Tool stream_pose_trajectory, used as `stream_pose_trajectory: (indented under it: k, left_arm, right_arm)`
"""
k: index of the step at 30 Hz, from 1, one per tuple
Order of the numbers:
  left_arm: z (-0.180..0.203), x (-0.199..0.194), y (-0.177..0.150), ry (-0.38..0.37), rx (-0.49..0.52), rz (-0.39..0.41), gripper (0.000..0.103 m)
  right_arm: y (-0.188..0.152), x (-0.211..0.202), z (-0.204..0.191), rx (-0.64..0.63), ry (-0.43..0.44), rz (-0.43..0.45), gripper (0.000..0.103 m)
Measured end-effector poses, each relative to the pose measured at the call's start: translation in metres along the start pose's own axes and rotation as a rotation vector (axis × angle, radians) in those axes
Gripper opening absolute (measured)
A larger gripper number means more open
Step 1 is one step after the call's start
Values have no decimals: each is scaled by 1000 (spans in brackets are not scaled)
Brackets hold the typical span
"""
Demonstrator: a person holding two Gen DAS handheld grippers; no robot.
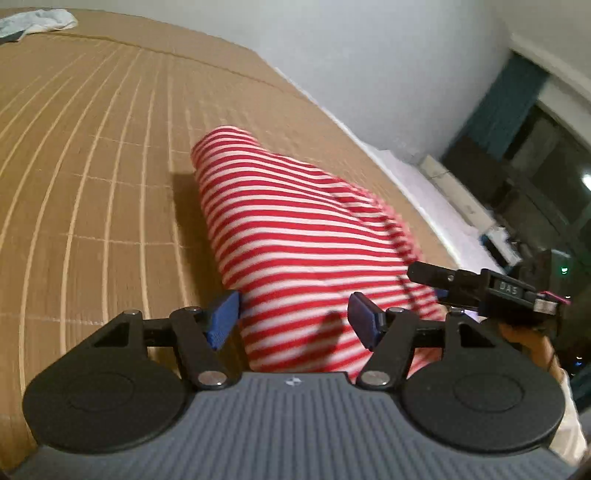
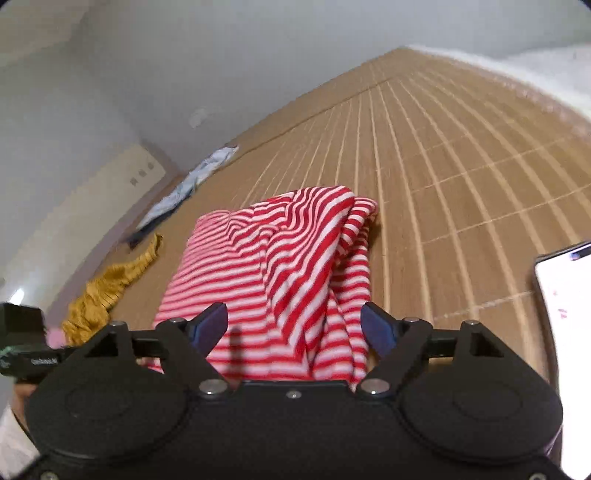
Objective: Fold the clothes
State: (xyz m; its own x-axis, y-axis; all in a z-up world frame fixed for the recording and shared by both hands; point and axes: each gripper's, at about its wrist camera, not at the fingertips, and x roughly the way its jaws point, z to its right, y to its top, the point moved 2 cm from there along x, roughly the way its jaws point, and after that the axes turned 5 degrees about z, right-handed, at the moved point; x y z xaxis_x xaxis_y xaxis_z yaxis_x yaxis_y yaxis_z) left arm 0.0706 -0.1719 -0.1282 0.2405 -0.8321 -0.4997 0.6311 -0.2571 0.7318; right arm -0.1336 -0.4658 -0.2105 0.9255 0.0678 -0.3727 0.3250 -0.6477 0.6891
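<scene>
**Striped top lies bunched on the mat, both grippers spread over it**

The red-and-white striped knit garment (image 1: pixel 295 236) lies on the tan woven bamboo mat (image 1: pixel 92 166), folded over itself into a thick, rumpled bundle. From the right side its upper layer (image 2: pixel 295 236) shows deep creases and a doubled edge running down toward the gripper.

The left gripper (image 1: pixel 295 321) hangs low over the near end of the cloth, its blue pads (image 1: pixel 225 317) standing wide apart with the stripes showing between them; neither pad presses the fabric. The right gripper (image 2: pixel 295 328) sits the same way at its own end, blue fingertips (image 2: pixel 376 328) spread wide, the cloth lying loose in the gap (nothing is pinched on either side). In the left view the right gripper's black body (image 1: pixel 491 291) pokes in from the edge, with a hand behind it.

Further out on the mat a mustard-yellow ribbed garment (image 2: pixel 107 291) lies crumpled, and beyond it a pale blue cloth (image 2: pixel 192 184) stretches along the wall. A lit phone screen (image 2: pixel 565 332) stands at the right edge. A white crumpled cloth (image 1: pixel 40 20) rests at the mat's far corner.
</scene>
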Motion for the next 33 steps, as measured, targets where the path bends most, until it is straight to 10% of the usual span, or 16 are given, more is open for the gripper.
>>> stream_pose_trajectory:
  k: [19, 33]
  left_arm:
    - [8, 8, 10, 13, -32, -5, 33]
    - [37, -35, 192, 91, 126, 206, 33]
  right_arm:
    - [-2, 4, 11, 102, 161, 49, 30]
    - [142, 33, -65, 9, 339, 244, 29]
